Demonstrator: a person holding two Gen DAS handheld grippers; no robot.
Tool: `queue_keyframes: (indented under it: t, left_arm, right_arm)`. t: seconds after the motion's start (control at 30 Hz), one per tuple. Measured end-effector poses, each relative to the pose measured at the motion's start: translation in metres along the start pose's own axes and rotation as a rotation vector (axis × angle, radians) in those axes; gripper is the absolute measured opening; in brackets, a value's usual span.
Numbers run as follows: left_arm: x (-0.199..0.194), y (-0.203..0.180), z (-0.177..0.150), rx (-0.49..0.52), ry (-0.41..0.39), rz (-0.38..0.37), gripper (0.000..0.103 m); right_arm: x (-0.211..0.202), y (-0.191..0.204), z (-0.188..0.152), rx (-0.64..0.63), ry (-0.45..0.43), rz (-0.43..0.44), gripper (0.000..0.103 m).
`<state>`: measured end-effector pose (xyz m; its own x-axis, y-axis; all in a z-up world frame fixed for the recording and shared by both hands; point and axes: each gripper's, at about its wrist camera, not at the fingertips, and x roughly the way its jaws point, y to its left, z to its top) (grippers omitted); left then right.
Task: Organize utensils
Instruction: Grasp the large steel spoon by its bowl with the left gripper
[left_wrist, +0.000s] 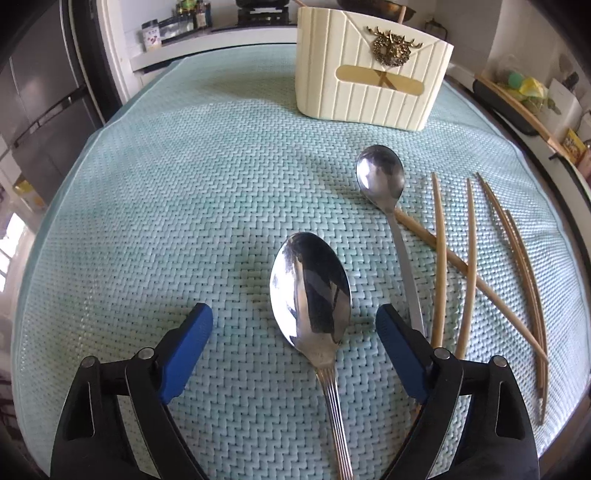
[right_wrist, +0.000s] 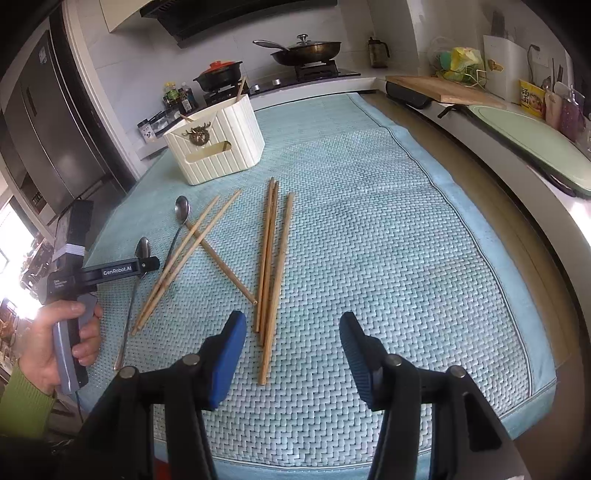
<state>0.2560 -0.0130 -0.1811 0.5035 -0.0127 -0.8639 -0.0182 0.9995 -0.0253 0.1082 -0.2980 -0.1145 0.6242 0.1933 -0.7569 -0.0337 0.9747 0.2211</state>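
A pale blue woven mat (right_wrist: 369, 221) covers the kitchen counter, with a cream ribbed holder (left_wrist: 369, 74) standing at its far end. The left gripper (left_wrist: 293, 325) hangs with its jaws spread either side of the large steel spoon (left_wrist: 310, 291), pads clear of it. The spoon looks stiff, light and slick, lying flat; the narrow neck just below the bowl seems the surest place to pinch. The right gripper (right_wrist: 291, 343) waits half spread and empty near the loose chopsticks (right_wrist: 271, 258).
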Motion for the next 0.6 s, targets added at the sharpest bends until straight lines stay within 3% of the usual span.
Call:
queue_keyframes:
  t: [0.07,0.13,0.2,0.37,0.6]
  left_arm:
    - [0.000,-0.003,0.002,0.014,-0.010,-0.008,0.078]
    - [-0.001,-0.006,0.005,0.028,-0.019,-0.018,0.055]
    - [-0.002,-0.004,0.008,0.027,-0.020,-0.046,0.043]
    - [-0.006,0.008,0.009,-0.028,-0.018,-0.124,0.043]
    - [-0.022,0.017,0.007,-0.061,-0.052,-0.147,0.042]
  right_arm:
    - [0.000,-0.002,0.001,0.004,-0.001,0.001,0.054]
    - [0.001,-0.002,0.002,0.007,-0.002,0.002,0.054]
    - [0.002,-0.002,0.003,0.011,-0.003,0.005,0.054]
    - [0.002,-0.004,0.004,0.015,-0.005,0.004,0.054]
    - [0.018,-0.013,0.031,-0.005,0.028,0.016,0.054]
